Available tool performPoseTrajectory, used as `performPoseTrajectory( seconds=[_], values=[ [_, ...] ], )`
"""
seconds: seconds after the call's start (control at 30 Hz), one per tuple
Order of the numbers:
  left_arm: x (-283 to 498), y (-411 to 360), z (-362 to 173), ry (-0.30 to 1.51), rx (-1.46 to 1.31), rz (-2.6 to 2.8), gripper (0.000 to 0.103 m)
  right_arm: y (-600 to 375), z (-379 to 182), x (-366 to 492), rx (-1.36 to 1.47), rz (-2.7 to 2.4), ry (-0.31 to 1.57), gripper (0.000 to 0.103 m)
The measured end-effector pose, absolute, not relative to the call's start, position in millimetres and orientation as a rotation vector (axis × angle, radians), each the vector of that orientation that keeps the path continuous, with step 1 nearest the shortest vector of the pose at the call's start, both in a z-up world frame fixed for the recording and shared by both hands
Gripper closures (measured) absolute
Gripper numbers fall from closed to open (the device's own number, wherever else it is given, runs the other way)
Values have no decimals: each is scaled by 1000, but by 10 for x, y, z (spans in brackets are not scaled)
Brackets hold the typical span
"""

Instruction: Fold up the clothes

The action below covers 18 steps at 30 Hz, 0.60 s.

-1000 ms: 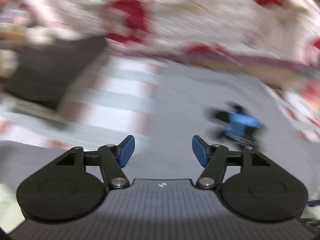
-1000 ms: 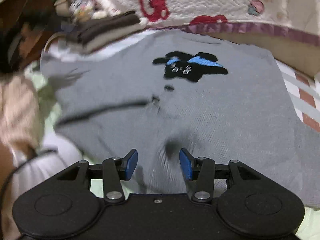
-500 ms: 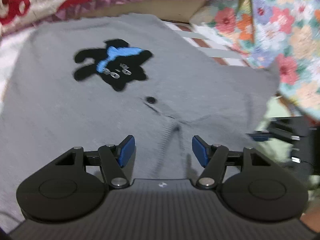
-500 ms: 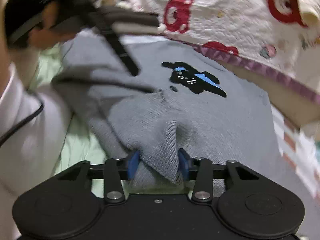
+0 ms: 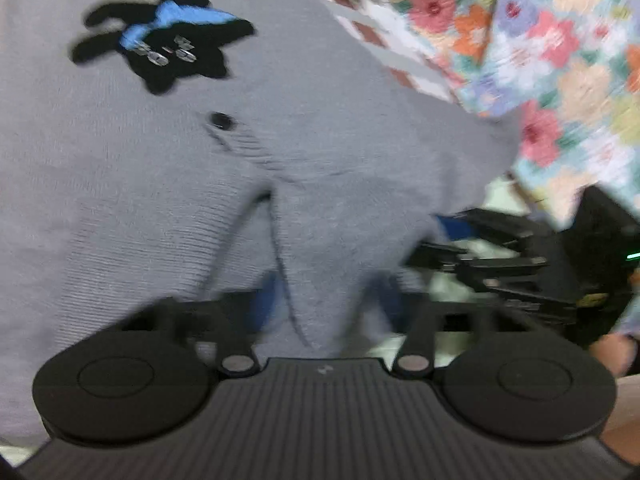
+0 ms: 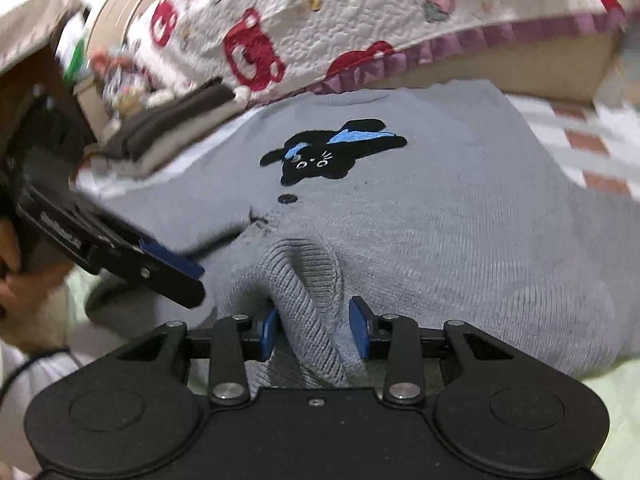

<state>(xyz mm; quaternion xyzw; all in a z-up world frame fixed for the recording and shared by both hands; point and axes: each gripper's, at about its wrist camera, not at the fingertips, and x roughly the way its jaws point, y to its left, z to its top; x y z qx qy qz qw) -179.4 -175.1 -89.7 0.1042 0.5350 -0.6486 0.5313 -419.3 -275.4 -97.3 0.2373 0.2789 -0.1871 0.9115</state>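
Left wrist view: your left gripper [image 5: 326, 304] is blurred, but a pinch of the grey knit sweater [image 5: 120, 184] rises between its blue pads, so it reads as clenched on the fabric. The sweater spreads away from it, its black cat patch [image 5: 160, 48] with the blue scarf toward the far side and one small black button [image 5: 221, 120] nearer you. Right of the sweater a red-and-white checked sheet [image 5: 384, 52] shows, and beyond that a flowered cloth [image 5: 560, 64]. Your right gripper [image 5: 492, 264] sits at the sweater's right edge, dark and smeared.

Right wrist view: your right gripper [image 6: 314, 330] is clamped on a ribbed fold of the sweater [image 6: 460, 240], the knit bunched up between the blue pads. The sweater lies on pale green bedding [image 6: 608, 392]. Left of the fold your left gripper [image 6: 196, 270] meets the fabric, held by your hand [image 6: 16, 276]. Past the cat patch [image 6: 328, 152] lies a white quilt with red bear shapes and a purple frill [image 6: 320, 28]. Left of the patch, a stack of folded dark clothes [image 6: 168, 124].
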Motion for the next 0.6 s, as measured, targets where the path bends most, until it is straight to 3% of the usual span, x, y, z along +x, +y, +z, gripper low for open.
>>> performPoseTrajectory(
  seconds=[0.2,0.4,0.47,0.6],
  values=[
    [-1656,-2037,-750,1333,4,-1554,101,-2740,-969,-4138,400,-344,587,62],
    [-1550,-2372,-647,1290,-55,-1537,103,-2537,-925,-3953,136,-297,669,53],
    [-1538,-2438,-650,1291,-50,-1520,103,-2444,-914,-3899,43,-272,697,46],
    [-1617,-2393,-604,1210,136,-1489,103,-2257,-893,-3849,-116,-206,727,48]
  ],
)
